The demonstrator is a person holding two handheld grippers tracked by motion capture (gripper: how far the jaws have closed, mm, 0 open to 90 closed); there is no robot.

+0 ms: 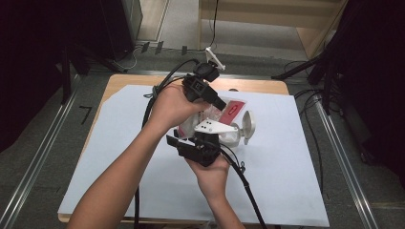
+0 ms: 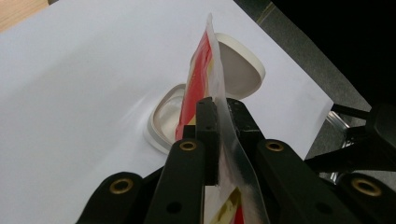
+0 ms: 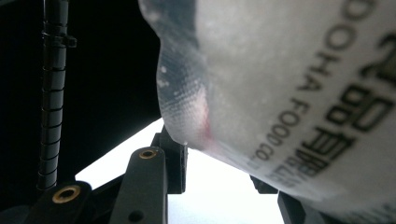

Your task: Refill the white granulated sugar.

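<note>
A clear plastic food pouch point(image 1: 233, 109) with a red label hangs over the middle of the table, held between both grippers. My left gripper point(image 1: 220, 103), reaching in from the far side, is shut on the pouch's thin sealed edge point(image 2: 205, 60). My right gripper point(image 1: 206, 134) comes up from the near side. Its jaws press on the bulging, printed body of the pouch point(image 3: 289, 70). Under the pouch, a white container point(image 2: 161, 122) sits on the table with its hinged lid point(image 2: 240, 67) swung open. In the right gripper view, the right jaw is mostly hidden behind the pouch.
A white sheet point(image 1: 119, 157) covers most of the wooden table point(image 1: 129, 80). Black cables point(image 1: 248, 191) trail from both grippers toward the near edge. Dark stand legs point(image 1: 305, 67) and floor rails point(image 1: 341, 157) flank the table.
</note>
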